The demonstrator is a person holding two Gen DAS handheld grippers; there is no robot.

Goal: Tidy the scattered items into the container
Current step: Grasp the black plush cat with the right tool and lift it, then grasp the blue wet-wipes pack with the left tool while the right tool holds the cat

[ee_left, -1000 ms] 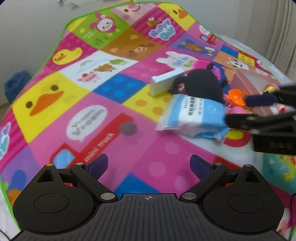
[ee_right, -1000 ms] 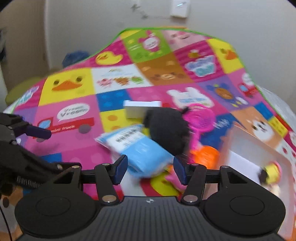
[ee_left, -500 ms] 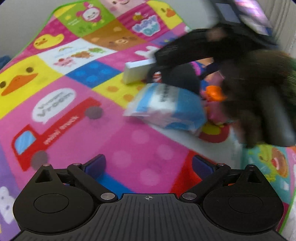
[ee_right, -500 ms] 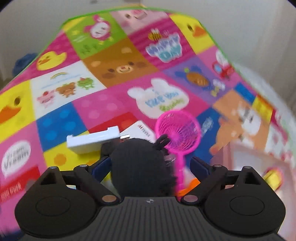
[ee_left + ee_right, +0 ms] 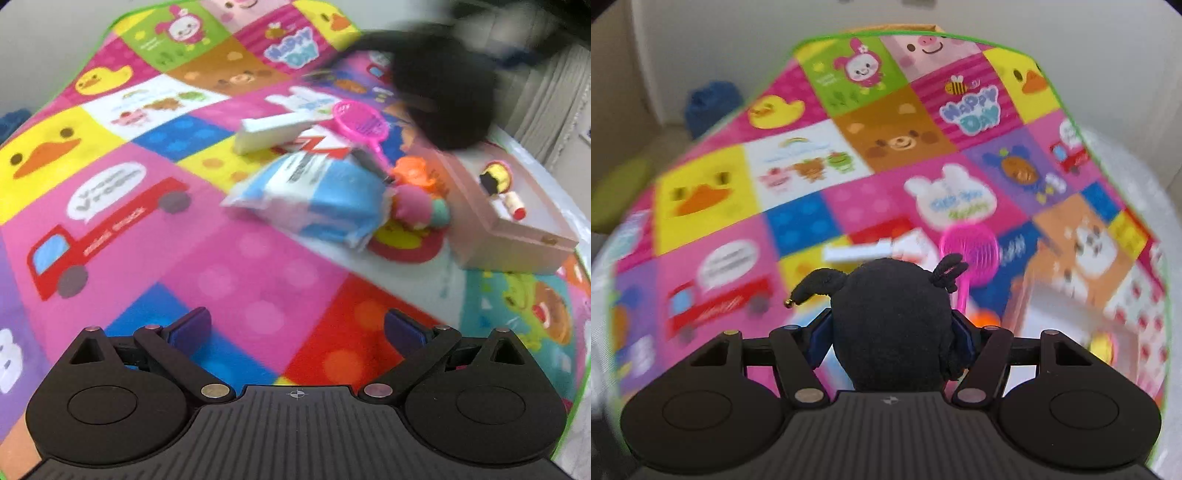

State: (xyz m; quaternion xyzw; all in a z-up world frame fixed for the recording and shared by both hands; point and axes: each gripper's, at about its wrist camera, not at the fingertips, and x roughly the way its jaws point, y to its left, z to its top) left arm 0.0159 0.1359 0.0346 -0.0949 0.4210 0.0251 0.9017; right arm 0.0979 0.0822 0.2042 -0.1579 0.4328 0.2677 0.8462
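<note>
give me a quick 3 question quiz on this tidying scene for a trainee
1. True or false: the left gripper has its jaws apart with nothing between them.
2. Which item sits between the right gripper fingers? A) the pink toy racket B) the black plush toy C) the blue and white packet
3. Fill in: the yellow and black toy lies inside the pink ____ at the right of the mat.

Key
1. True.
2. B. The jaws are closing on the plush, with both pads against its sides, and it is off the mat.
3. Box.
</note>
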